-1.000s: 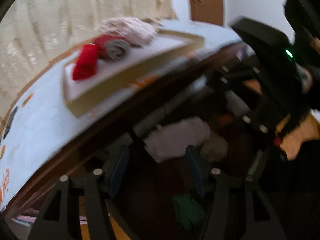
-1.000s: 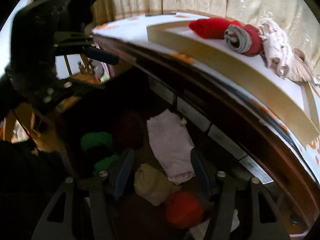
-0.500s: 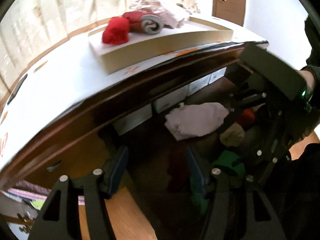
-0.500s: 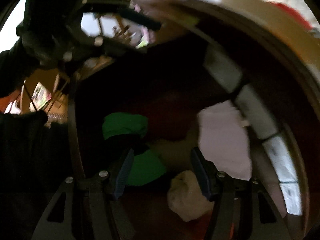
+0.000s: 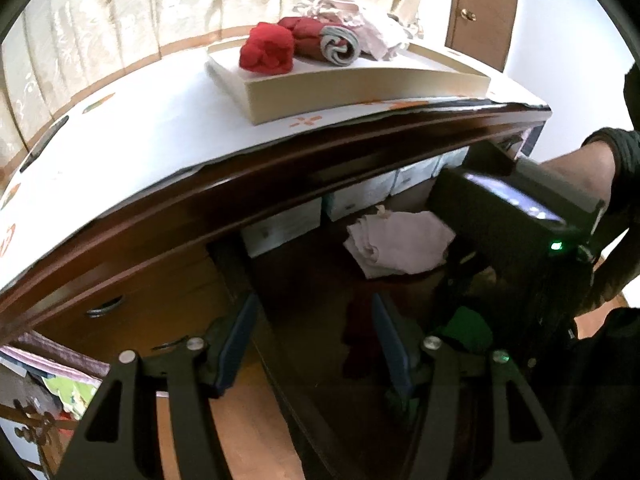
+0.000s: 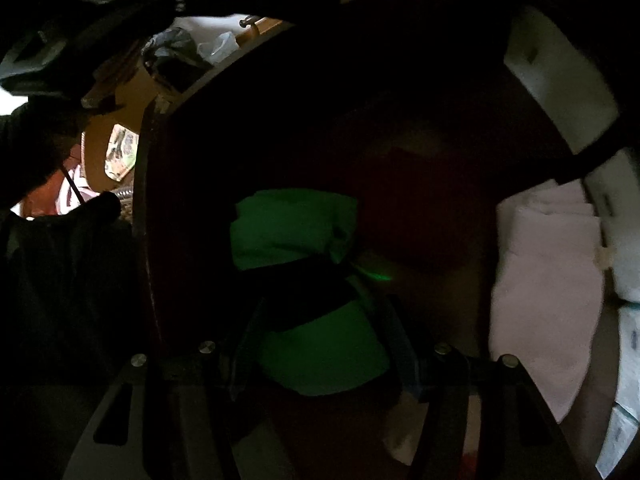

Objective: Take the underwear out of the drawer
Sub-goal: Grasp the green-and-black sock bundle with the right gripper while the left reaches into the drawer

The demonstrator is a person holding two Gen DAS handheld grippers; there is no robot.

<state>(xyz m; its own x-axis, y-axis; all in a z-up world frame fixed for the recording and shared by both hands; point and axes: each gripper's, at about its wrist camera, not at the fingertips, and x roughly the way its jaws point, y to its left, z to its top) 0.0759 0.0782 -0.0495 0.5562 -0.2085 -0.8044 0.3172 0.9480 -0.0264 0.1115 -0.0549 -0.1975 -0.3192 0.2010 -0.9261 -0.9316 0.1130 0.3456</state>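
Note:
The dark wooden drawer [image 5: 280, 344] stands open under the dresser top. In it lie a folded pale pink piece [image 5: 400, 244], a dark red piece [image 5: 360, 332] and green underwear with a black band [image 6: 304, 272]. My right gripper [image 6: 320, 344] is down inside the drawer, open, its fingers on either side of the green underwear; whether they touch it I cannot tell. Its body also shows in the left wrist view [image 5: 516, 220]. My left gripper [image 5: 312, 344] is open and empty above the drawer's left wall.
A cream tray [image 5: 360, 88] on the white-covered dresser top [image 5: 140, 140] holds a red roll [image 5: 268, 52], a red-grey roll [image 5: 332, 42] and pale patterned pieces [image 5: 360, 20]. White boxes [image 5: 288, 224] line the drawer's back. Curtains hang behind; a door [image 5: 480, 8] stands far right.
My right gripper has dropped into the drawer and moved left, off the pink piece and onto the green underwear. My left gripper has swung left and back from the drawer.

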